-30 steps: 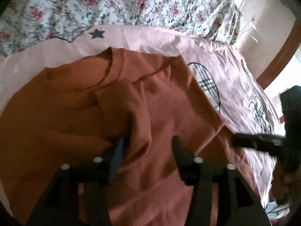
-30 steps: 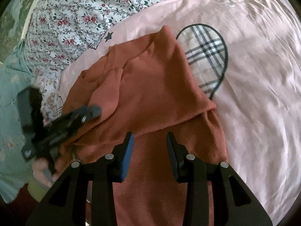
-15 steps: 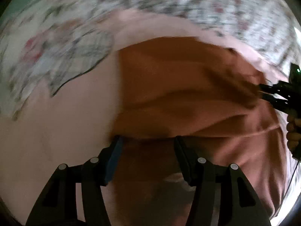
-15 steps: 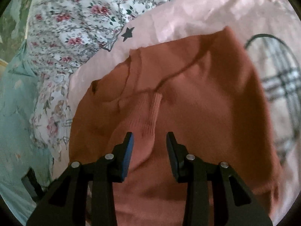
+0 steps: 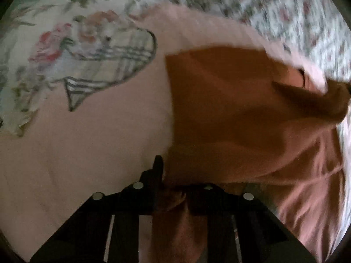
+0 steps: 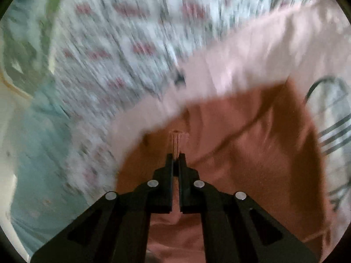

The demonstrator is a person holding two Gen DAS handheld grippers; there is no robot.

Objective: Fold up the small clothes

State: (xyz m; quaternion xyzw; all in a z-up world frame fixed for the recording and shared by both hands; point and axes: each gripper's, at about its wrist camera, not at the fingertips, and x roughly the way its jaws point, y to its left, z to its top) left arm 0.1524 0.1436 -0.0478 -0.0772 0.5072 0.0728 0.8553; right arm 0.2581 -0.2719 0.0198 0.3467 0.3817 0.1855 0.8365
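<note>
We see the rust-brown sweater (image 5: pixel 241 109) creased on the pink bed sheet (image 5: pixel 98 142); our left tool (image 5: pixel 173 186) clamps its hem, our right tool (image 6: pixel 175 155) just closed on the ribbed cuff (image 6: pixel 176 141).

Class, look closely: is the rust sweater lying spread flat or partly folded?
Partly folded: the rust sweater lies doubled over itself on the pink sheet, its ribbed cuff pinched in the right gripper.

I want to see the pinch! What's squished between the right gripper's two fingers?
In the right wrist view, the right gripper pinches the ribbed cuff of the rust-brown sweater.
</note>
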